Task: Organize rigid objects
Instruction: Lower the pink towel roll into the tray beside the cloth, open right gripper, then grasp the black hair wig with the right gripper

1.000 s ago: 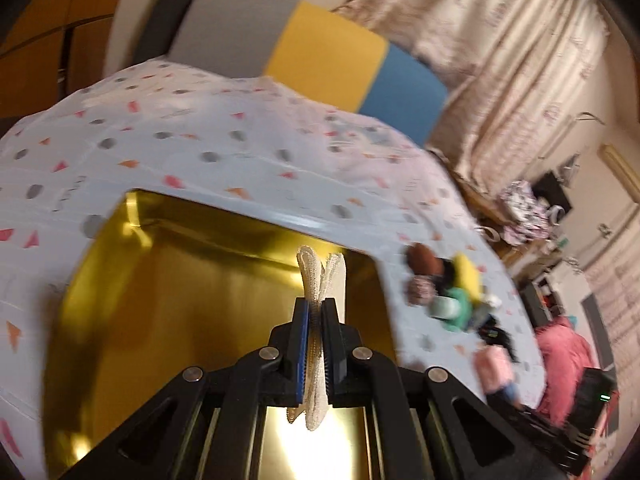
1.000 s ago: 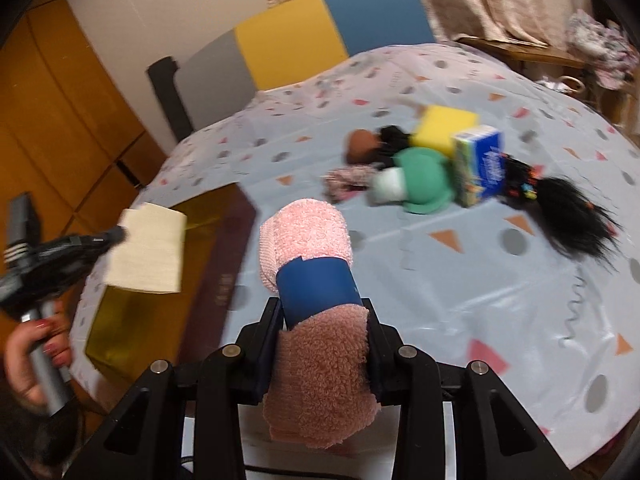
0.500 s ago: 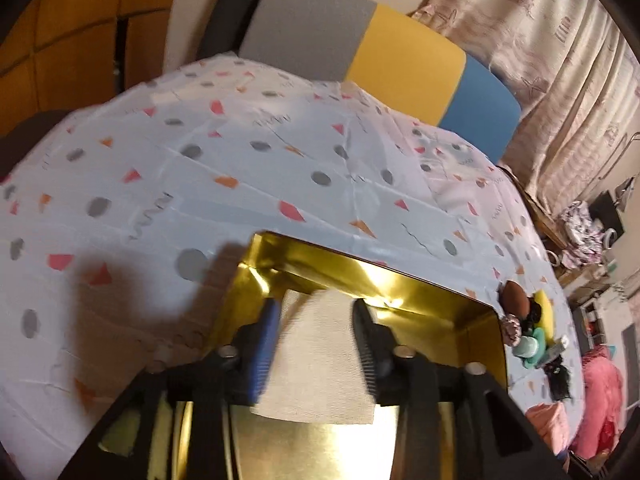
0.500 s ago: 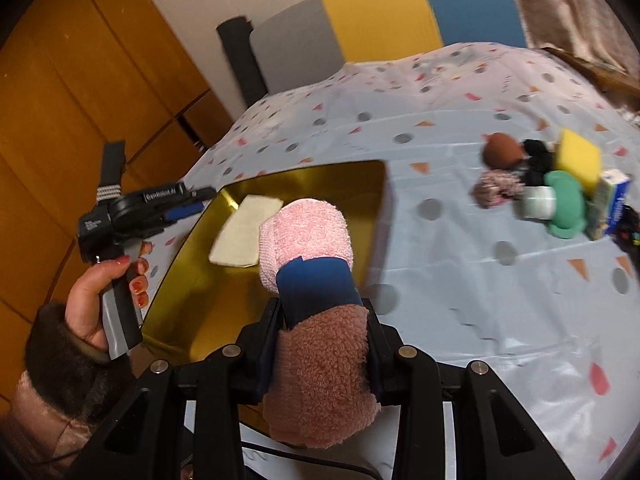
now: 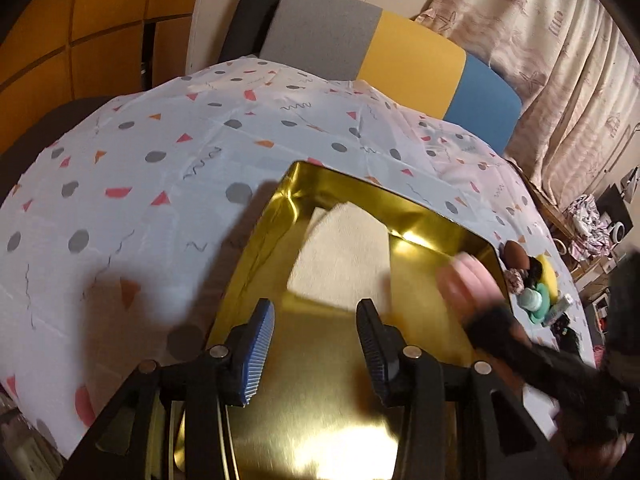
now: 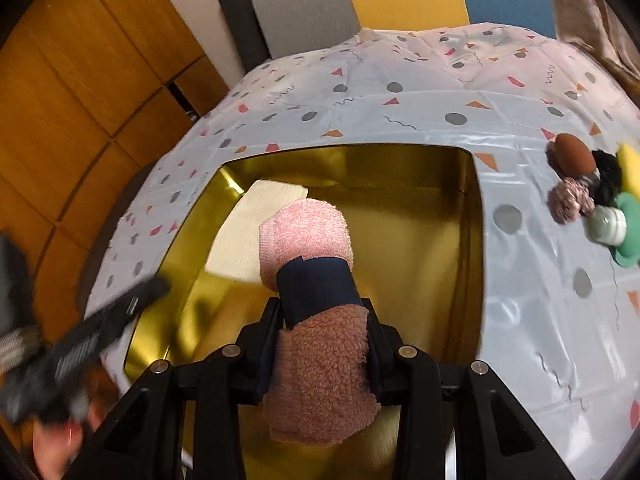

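Your left gripper (image 5: pixel 316 340) has just opened; its jaws stand apart over the gold tray (image 5: pixel 432 216) with nothing between them. The cream cloth (image 5: pixel 344 256) lies flat in the tray's far corner. Your right gripper (image 6: pixel 322 320) is clamped on a rolled pink towel (image 6: pixel 308 236), above the tray. Small items (image 6: pixel 588 196) cluster on the tablecloth (image 6: pixel 400 80) to the right.
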